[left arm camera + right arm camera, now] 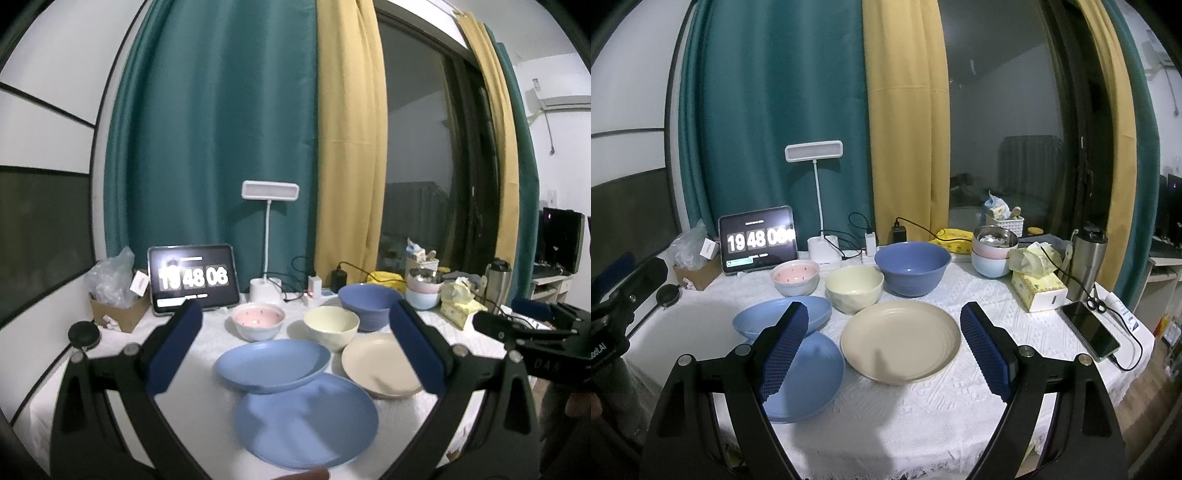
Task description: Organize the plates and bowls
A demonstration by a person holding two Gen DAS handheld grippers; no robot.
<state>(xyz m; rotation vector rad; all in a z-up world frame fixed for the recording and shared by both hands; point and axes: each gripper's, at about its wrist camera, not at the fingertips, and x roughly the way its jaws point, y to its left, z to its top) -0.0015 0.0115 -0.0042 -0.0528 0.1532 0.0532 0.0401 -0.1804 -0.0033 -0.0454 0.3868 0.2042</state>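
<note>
A: What's nearest on the white tablecloth [923, 424]?

B: A flat blue plate [306, 421]. A deeper blue plate [272, 365] sits just behind it, its rim seeming to overlap the flat one, and a beige plate [900, 341] lies to their right. Beyond stand a cream bowl [854, 289], a pink-lined bowl [796, 277] and a large blue bowl [912, 267].

A: So how far along is the sorting?

B: Barely begun, I'd say. No plates properly stacked, no bowls nested.

A: And the grippers?

B: The left gripper [295, 347] hangs above the blue plates with jaws spread wide, holding nothing. The right gripper [884, 347] is equally wide and empty, framing the beige plate.
</note>
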